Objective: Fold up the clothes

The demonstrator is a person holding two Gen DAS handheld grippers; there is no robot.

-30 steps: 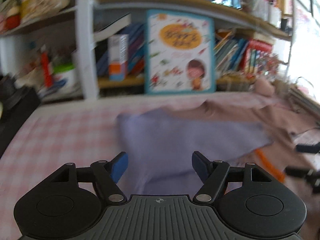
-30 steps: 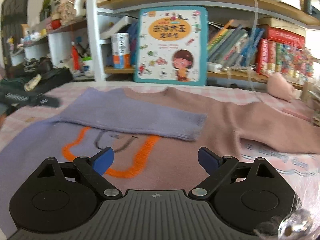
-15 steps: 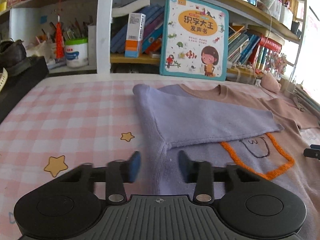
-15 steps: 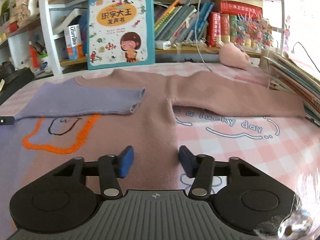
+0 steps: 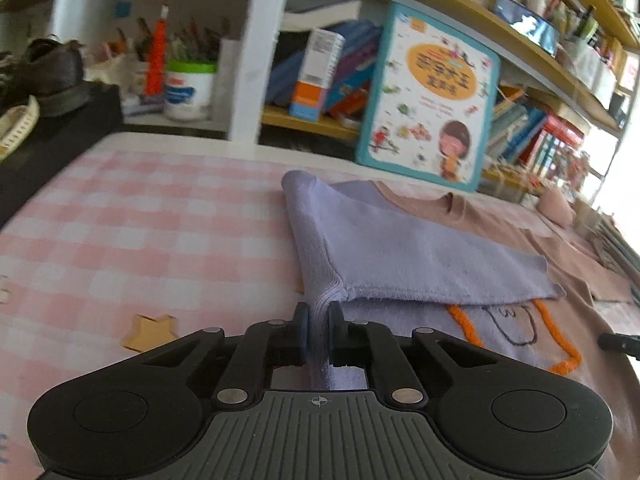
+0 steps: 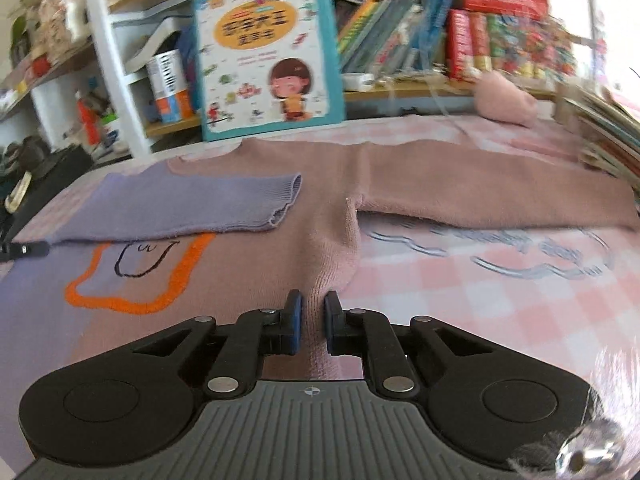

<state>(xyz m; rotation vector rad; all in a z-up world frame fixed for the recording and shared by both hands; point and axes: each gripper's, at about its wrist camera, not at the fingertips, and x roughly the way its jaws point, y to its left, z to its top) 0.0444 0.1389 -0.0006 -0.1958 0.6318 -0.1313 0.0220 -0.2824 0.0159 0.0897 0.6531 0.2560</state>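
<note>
A sweater, half lilac [image 5: 392, 248] and half dusty pink [image 6: 420, 168], lies flat on a pink checked tablecloth [image 5: 140, 232]. Its lilac sleeve [image 6: 192, 208] is folded across the chest, above an orange outlined drawing [image 6: 136, 276]. The pink sleeve [image 6: 500, 196] stretches out to the right. My left gripper [image 5: 318, 316] is shut on the lilac side edge just below the armpit. My right gripper [image 6: 312, 312] is shut on the pink side edge below the other armpit. The left gripper's tip shows in the right wrist view [image 6: 24, 249], and the right gripper's tip in the left wrist view [image 5: 618, 342].
A bookshelf runs along the table's far edge, with a large teal picture book [image 6: 268, 52] standing against it. A pink plush [image 6: 504, 100] sits at the back right, beside stacked books [image 6: 608, 140]. A black box with a shoe [image 5: 52, 76] stands at the far left.
Both grippers have closed from half open onto the sweater's side edges, the left on lilac, the right on pink. Both moved forward and lower toward the fabric.
</note>
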